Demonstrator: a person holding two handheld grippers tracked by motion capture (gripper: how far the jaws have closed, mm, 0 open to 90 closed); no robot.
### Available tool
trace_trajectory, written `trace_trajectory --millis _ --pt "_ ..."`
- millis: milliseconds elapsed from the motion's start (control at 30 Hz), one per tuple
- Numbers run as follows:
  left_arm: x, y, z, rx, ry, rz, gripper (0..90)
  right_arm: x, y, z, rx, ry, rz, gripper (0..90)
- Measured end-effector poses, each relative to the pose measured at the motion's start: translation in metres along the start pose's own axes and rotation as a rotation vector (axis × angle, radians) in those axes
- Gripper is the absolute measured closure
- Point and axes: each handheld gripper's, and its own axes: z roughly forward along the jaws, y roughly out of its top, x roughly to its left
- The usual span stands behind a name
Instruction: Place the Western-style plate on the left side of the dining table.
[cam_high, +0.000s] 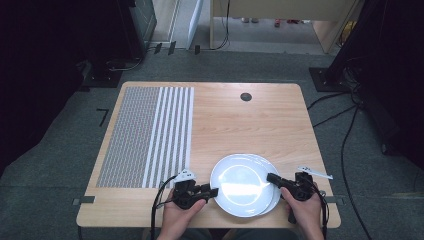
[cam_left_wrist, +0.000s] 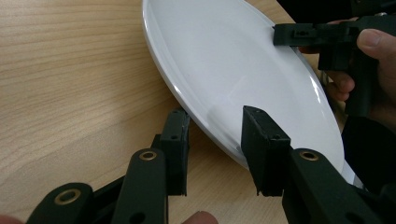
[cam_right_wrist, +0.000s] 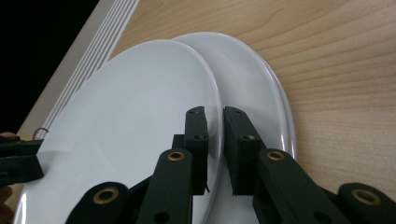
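A person seated at a wooden table (cam_high: 250, 125) works two hand-held grippers on a stack of white plates near the table's front edge. The right gripper (cam_right_wrist: 214, 114) is clenched on the rim of the top plate (cam_high: 239, 182), one jaw above the rim and one below it. The lower plate (cam_right_wrist: 254, 79) peeks out from beneath on the right, most of it covered by the plate above. The left gripper (cam_left_wrist: 212, 121) straddles the top plate's opposite rim, its jaws set on either side of the edge; a gap shows at the outer jaw, so the grip is not yet made. In the high view glare washes out the plates' centres and the two rims are hard to separate. A grey-and-white striped mat (cam_high: 147, 135) lies on the table's left half, well apart from the plates. The person's forearms are cut off by the bottom edge.
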Motion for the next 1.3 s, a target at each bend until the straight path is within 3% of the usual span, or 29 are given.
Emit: trace_trajectory --millis 133,400,667,800,1000,1300 --pt "0.000 0.000 -0.001 -0.006 0.013 0.001 64.6 -0.002 0.001 -0.002 -0.008 0.033 0.050 83.9" --pt "0.001 0.001 -0.003 -0.013 0.028 -0.002 65.8 0.000 0.002 -0.006 -0.034 0.078 0.083 85.2" --pt "0.001 0.001 -0.005 -0.026 0.028 -0.005 67.1 0.001 -0.001 -0.002 -0.032 0.066 0.088 84.7" --pt "0.004 0.001 -0.007 -0.038 0.039 -0.021 66.7 0.004 -0.003 0.002 -0.004 0.083 0.109 84.6" --pt "0.005 0.001 -0.008 -0.043 0.050 -0.025 66.8 0.005 -0.004 0.004 -0.011 0.085 0.103 84.0" --pt "0.006 0.003 -0.012 -0.054 0.071 -0.021 67.8 0.014 -0.006 0.006 -0.033 0.008 0.026 81.7"
